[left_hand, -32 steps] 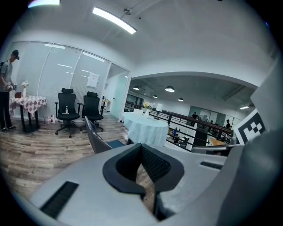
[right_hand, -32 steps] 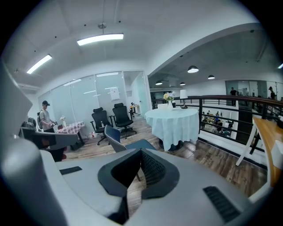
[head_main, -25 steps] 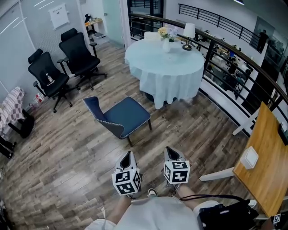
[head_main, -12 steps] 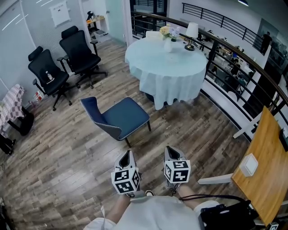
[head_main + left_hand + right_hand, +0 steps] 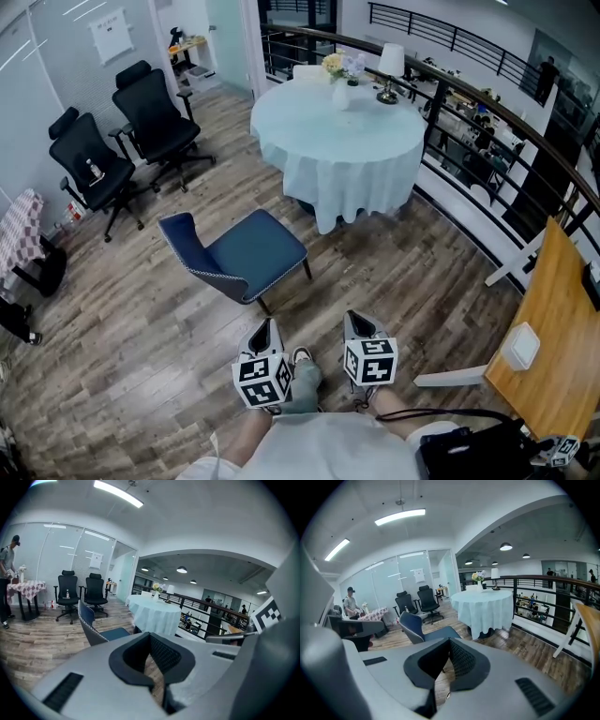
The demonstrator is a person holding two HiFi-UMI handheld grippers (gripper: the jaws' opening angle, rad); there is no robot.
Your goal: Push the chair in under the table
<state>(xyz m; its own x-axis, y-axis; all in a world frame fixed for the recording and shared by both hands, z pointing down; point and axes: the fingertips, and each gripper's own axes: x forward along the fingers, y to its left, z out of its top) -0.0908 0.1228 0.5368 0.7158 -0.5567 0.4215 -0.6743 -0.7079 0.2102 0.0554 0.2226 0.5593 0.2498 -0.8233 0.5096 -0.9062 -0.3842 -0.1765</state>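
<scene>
Head view: blue chair (image 5: 246, 255) stands on the wood floor (image 5: 141, 319), pulled out from the round table (image 5: 337, 141) and well apart from it. Seat faces the table; backrest is on the near-left side. It sits near and left of the table, just ahead of both grippers.

The table has a white cloth hanging to the floor. Lamp (image 5: 390, 64) and flowers (image 5: 336, 67) stand on its far edge.

Left gripper (image 5: 265, 326) and right gripper (image 5: 357, 319) are side by side, low in view and pointing toward the chair, neither touching it. A shoe (image 5: 302, 360) shows between them.

Left gripper view: jaws of the left gripper (image 5: 150, 641) clenched together, nothing between them. Chair (image 5: 90, 624) is ahead to the left, table (image 5: 155, 615) beyond it.

Right gripper view: jaws of the right gripper (image 5: 449, 644) likewise closed and empty. Chair (image 5: 412, 626) is ahead-left, table (image 5: 485, 605) farther off to the right.

Two black office chairs (image 5: 155, 111) stand far left by the glass wall. A railing (image 5: 487, 112) curves behind the table. A wooden desk (image 5: 553, 347) is near right.
</scene>
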